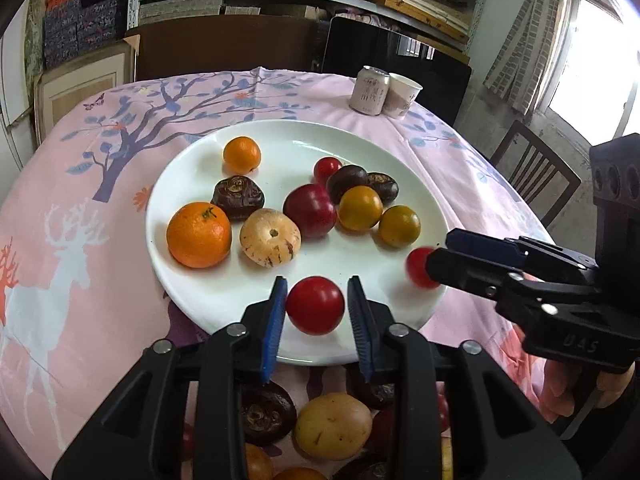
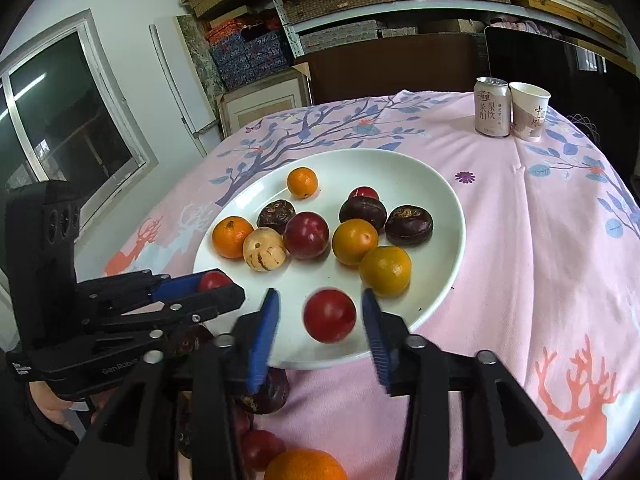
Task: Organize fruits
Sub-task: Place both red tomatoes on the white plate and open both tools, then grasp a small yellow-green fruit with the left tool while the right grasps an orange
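Fruits: left gripper (image 1: 316, 304) spread, small red cherry tomato (image 1: 315, 310) between its fingers, gaps showing both sides, over the near rim of the white round plate (image 1: 360, 140). Right gripper (image 2: 320, 312) likewise spread around another red tomato (image 2: 329, 315). Roughly a dozen pieces plated; several still on the pink cloth-covered surface (image 2: 520, 240) near the plate. Perhaps two-thirds done.

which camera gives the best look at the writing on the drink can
The right wrist view: the can stands upright beside the paper cup at the table's far edge, its printed characters facing the lens and sharp. In the left wrist view the same can is smaller, tilted by the fisheye, and its print is blurred.
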The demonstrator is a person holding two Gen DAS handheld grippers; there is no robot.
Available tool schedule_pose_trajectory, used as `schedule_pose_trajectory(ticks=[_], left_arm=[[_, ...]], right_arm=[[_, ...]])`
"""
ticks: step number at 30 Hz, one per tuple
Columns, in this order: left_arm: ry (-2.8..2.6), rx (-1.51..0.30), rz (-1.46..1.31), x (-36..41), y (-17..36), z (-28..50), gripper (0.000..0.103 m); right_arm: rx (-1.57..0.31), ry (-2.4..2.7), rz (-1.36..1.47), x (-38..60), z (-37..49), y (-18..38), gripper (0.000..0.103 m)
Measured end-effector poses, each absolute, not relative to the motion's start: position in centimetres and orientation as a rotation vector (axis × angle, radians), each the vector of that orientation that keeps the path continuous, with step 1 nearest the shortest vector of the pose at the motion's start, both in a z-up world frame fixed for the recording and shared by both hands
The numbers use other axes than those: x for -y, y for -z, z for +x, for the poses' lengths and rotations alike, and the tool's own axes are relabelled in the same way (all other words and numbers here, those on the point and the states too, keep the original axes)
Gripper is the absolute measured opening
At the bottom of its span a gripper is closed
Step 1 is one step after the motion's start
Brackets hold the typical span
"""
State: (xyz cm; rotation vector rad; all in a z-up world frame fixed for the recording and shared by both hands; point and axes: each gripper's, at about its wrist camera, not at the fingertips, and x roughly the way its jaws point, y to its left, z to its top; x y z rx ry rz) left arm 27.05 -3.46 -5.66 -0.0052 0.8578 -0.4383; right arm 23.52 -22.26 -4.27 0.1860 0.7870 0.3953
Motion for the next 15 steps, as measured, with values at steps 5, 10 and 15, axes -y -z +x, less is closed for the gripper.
schedule_pose_trajectory(ticks=[5,10,15], left_arm=[[0.413,-0.745,-0.035,1.4,3.6,23.8,0.059],[0.399,-0.668,0.02,-1.1,3.0,17.6,0.068],[0.376,-0.72,0.02,-3.4,5.0,14.2,0.068]], right_arm=[[-0.736,-0.414,0.224,23.8,20.9,3.2,0.053],[-0.706,-0.411,0.219,25.0,16.7,3.2,0.058],[-0.757,-0.391,0.149,24.4,13.9,4.7,0.058]])
